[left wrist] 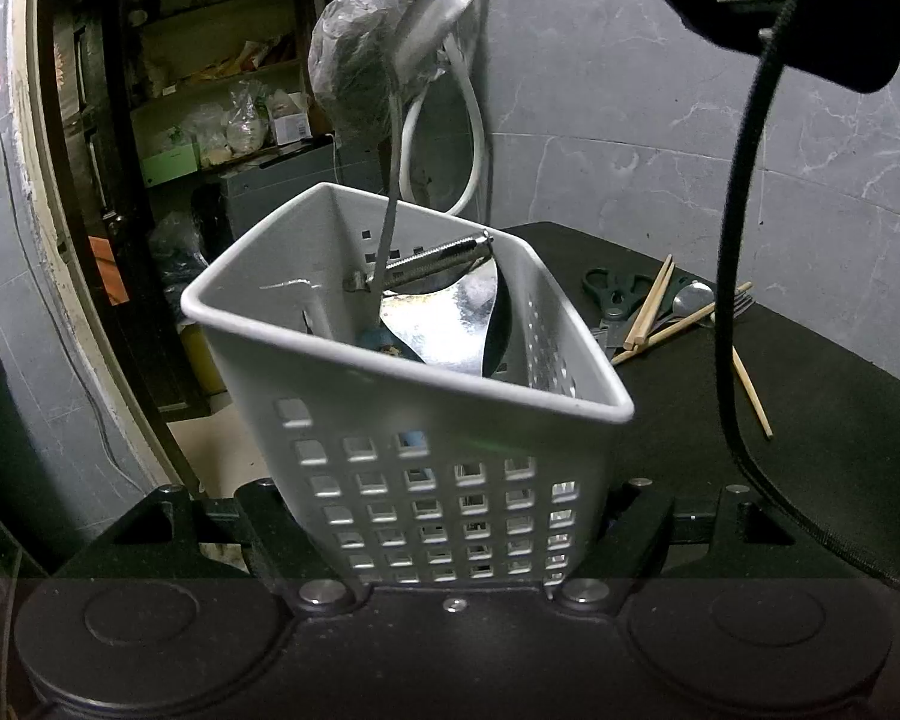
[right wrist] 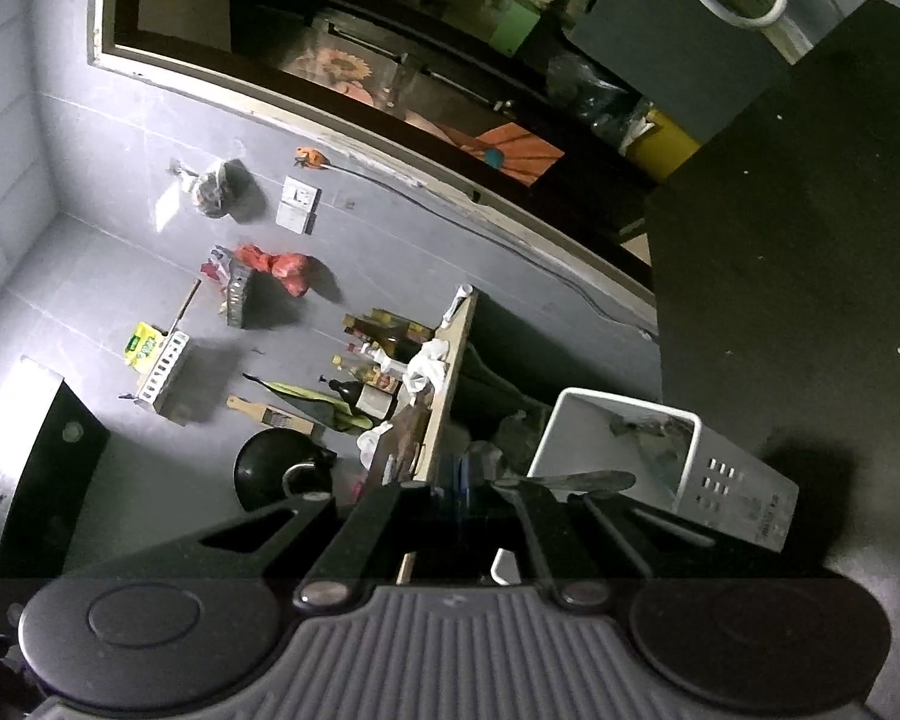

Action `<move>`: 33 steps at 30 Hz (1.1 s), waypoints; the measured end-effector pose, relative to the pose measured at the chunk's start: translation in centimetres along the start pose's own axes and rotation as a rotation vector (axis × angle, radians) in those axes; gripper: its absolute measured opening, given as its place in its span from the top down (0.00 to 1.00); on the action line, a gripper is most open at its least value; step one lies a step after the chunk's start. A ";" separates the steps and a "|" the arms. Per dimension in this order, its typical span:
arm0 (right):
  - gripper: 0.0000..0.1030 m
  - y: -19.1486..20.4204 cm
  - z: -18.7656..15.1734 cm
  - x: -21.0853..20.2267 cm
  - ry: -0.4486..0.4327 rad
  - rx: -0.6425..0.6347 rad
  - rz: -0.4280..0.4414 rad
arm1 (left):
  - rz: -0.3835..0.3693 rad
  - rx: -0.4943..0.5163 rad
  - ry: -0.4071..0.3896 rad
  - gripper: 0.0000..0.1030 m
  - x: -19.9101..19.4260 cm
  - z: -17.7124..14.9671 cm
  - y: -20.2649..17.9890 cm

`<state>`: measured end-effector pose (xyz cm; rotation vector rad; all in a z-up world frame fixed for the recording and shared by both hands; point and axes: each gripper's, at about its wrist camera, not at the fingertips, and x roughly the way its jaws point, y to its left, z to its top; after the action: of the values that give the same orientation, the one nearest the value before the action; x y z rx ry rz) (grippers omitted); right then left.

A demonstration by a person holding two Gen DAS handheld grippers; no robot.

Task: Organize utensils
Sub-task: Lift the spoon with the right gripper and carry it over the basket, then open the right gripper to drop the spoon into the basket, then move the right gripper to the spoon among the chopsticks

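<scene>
At the near left, your left gripper (left wrist: 444, 546) is clamped across the white caddy (left wrist: 414, 396), jaws pressing its perforated sides and holding it tilted over the table (left wrist: 840, 420). Inside it lie a peeler (left wrist: 432, 261) and a broad steel blade, packed close together. Just right of centre, a spoon (left wrist: 417, 96) hangs bowl-up with its handle tip already below the caddy's rim; your right gripper (right wrist: 480, 483), jaws together on the bowl end, holds it from above.

Risk one: the handle could snag on the peeler and lever the spoon out of your grip if you push down. Risk two: the caddy leans, so a knock from the spoon might twist it in the left jaws and spill what it holds. Risk three: the black cable (left wrist: 744, 240) dangling at the right could sweep the table as that hand sinks.

Far right on the table, scissors (left wrist: 615, 291), chopsticks (left wrist: 651, 309), another spoon (left wrist: 693, 297) and a fork (left wrist: 741, 303) are not yet sorted.
</scene>
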<state>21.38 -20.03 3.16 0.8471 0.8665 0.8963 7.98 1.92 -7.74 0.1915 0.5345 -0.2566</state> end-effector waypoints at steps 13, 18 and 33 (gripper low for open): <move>0.89 -2.0 -1.1 2.1 0.068 -0.006 -0.138 | 0.000 0.001 0.001 0.24 0.0 0.0 0.0; 0.60 -0.7 -1.5 1.9 0.082 -0.116 -0.202 | 0.001 0.000 0.001 0.24 -0.1 -0.1 0.0; 0.10 0.6 -1.9 -4.4 -0.187 -0.250 -0.322 | 0.003 0.003 0.016 0.24 0.1 0.4 0.0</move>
<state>17.90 -23.29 4.07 0.5443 0.6864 0.6158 8.25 1.76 -7.51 0.1976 0.5497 -0.2530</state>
